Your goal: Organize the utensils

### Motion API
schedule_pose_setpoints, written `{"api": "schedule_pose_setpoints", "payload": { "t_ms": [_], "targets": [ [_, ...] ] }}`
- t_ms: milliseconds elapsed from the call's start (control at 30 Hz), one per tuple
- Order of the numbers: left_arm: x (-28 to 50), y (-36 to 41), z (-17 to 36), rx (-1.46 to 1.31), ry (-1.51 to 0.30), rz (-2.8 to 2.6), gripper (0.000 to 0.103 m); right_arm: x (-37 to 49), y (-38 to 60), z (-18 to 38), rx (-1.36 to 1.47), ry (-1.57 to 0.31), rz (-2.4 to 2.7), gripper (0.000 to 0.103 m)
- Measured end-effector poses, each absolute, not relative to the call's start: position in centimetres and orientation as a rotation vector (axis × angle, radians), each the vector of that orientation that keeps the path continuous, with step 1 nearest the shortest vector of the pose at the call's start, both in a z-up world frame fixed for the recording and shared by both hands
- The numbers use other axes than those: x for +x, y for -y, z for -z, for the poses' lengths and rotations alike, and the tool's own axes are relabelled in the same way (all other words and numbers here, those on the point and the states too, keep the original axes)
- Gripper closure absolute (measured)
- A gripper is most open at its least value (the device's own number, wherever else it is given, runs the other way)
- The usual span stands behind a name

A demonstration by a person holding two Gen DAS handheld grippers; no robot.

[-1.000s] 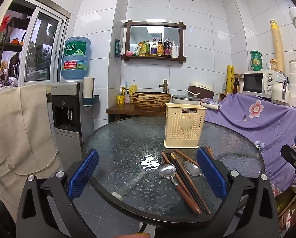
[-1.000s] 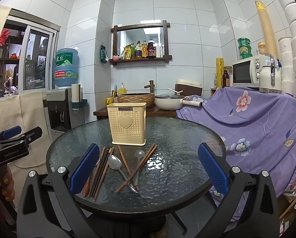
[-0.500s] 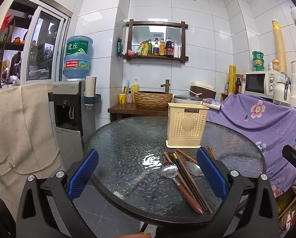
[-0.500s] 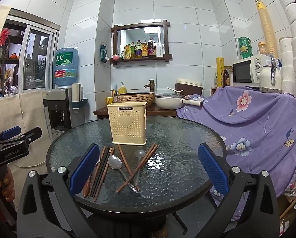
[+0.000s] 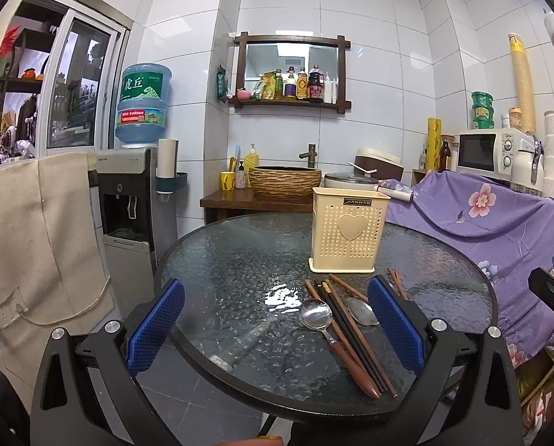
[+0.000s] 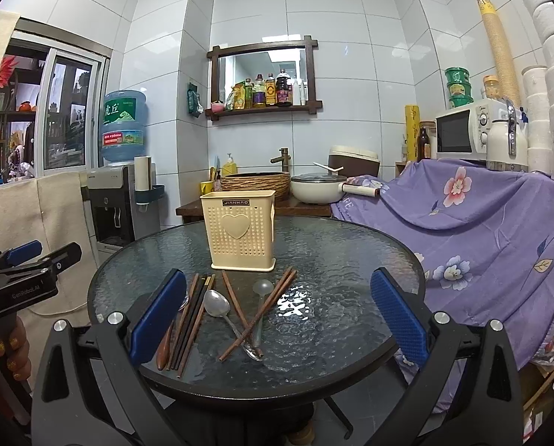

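Observation:
A cream perforated utensil holder (image 5: 347,232) (image 6: 241,228) with a heart on its front stands upright on the round glass table (image 5: 240,260) (image 6: 344,260). In front of it lie several brown and black chopsticks (image 5: 355,329) (image 6: 191,316), a wooden-handled spoon (image 5: 316,314), a metal spoon (image 6: 215,303) and a clear ladle-shaped spoon (image 6: 262,288). My left gripper (image 5: 275,325) hovers open before the table's near edge, nothing between its blue pads. My right gripper (image 6: 277,317) is open too, held over the near edge with the crossed chopsticks seen between its fingers.
A purple floral cloth (image 6: 481,223) covers furniture right of the table. A water dispenser (image 5: 132,200) and a beige cloth (image 5: 35,245) stand at the left. Behind the table is a wooden counter (image 5: 240,199) with a woven basin and a pot. A hand (image 6: 5,349) holds the left gripper.
The left gripper has risen and tilted slightly, so the table sits a little lower in its view. The right view is almost unchanged. No utensil has moved.

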State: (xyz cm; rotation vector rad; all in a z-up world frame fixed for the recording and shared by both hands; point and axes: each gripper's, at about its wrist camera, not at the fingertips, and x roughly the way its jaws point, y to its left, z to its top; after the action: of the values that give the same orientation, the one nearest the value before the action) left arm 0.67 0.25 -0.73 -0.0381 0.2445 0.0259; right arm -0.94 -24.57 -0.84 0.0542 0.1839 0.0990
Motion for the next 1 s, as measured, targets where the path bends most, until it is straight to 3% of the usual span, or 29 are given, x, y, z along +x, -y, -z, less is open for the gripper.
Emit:
{"api": "schedule_pose_setpoints", "payload": {
  "t_ms": [1000],
  "targets": [
    [1.9, 0.0, 1.1, -0.037, -0.278, -0.014, 0.006, 0.6, 23.4, 1.2, 0.020, -0.229, -0.133, 0.005]
  ]
}}
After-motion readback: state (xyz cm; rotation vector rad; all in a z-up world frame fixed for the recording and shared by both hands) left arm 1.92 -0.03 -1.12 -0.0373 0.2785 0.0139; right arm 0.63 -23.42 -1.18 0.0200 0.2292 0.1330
